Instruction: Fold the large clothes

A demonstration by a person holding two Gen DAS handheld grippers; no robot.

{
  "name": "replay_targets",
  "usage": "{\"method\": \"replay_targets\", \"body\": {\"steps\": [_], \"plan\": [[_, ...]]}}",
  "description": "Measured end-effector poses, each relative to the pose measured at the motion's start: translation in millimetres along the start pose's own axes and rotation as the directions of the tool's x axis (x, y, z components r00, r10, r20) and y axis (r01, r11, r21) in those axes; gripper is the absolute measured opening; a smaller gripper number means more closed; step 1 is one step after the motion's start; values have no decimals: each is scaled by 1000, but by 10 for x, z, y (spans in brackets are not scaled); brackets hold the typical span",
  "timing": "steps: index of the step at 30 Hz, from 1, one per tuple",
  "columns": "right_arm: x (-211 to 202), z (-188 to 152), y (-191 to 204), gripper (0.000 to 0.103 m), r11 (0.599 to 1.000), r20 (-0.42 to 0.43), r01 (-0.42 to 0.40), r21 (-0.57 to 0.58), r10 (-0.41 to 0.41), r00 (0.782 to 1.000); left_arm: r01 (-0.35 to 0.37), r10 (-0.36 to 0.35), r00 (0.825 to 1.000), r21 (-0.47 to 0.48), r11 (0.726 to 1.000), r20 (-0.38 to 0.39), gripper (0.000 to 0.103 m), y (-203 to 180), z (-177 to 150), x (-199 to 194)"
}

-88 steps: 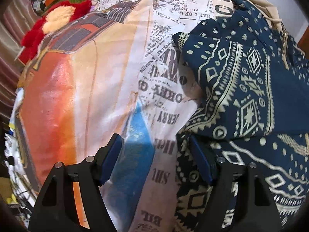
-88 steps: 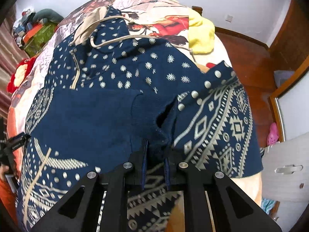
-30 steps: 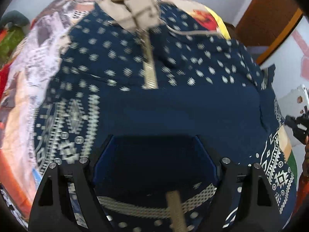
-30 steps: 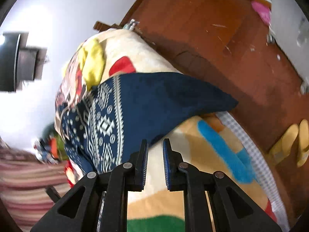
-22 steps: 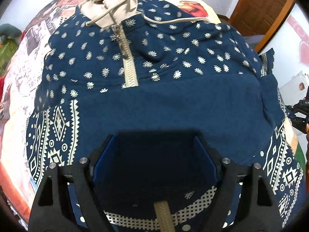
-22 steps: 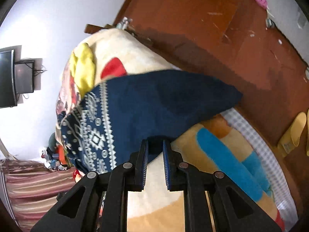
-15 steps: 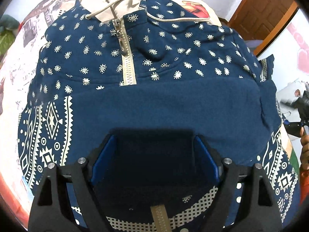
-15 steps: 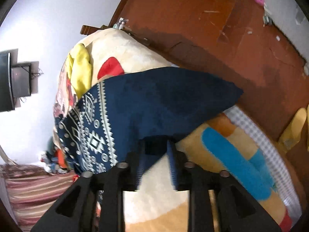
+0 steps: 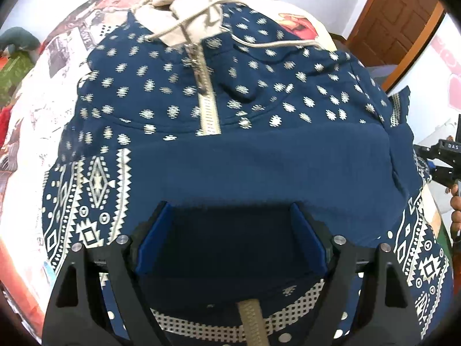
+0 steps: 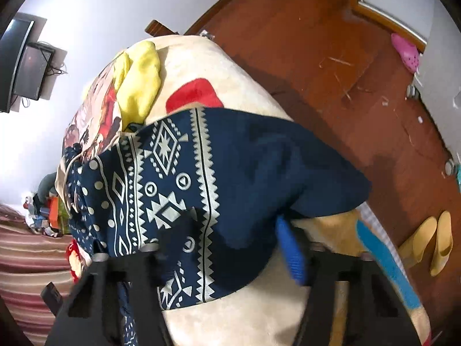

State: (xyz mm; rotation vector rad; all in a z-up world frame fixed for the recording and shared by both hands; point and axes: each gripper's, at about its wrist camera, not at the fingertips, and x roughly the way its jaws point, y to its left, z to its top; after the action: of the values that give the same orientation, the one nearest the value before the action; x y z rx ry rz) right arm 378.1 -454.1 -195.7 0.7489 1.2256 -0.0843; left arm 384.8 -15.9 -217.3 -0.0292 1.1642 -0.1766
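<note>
A navy hooded jacket (image 9: pixel 259 161) with white patterns, a beige zip and a beige hood lies spread on the bed. One sleeve is folded across its chest. My left gripper (image 9: pixel 230 239) is open just above the folded sleeve, near the hem. My right gripper (image 10: pixel 233 248) is open at the bed's side, its jaws wide on either side of the other patterned sleeve (image 10: pixel 201 184), which lies flat on the blanket. The right gripper also shows at the right edge of the left wrist view (image 9: pixel 443 161).
The bed has a printed blanket (image 9: pixel 43 92) and a cream blanket (image 10: pixel 239 311). A yellow cloth (image 10: pixel 138 86) lies near the far end. A wooden floor (image 10: pixel 317 43) with yellow slippers (image 10: pixel 429 245) is beside the bed. A door (image 9: pixel 397 14) stands at the back right.
My right gripper was shut on the sleeve edge and has opened wide, letting it go. My left gripper stayed open over the jacket and shifted slightly.
</note>
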Motion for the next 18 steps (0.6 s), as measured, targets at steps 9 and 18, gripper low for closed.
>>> {"method": "replay_targets", "body": {"steps": [9, 18], "plan": [[-517, 65, 369, 7, 980, 119, -178, -90, 188, 975, -12, 16, 998, -53, 999, 64, 83, 327, 17, -360], [-774, -558, 1822, 7, 856, 84, -269, -442, 338, 938, -9, 21, 992, -96, 995, 127, 83, 608, -91, -746]]}}
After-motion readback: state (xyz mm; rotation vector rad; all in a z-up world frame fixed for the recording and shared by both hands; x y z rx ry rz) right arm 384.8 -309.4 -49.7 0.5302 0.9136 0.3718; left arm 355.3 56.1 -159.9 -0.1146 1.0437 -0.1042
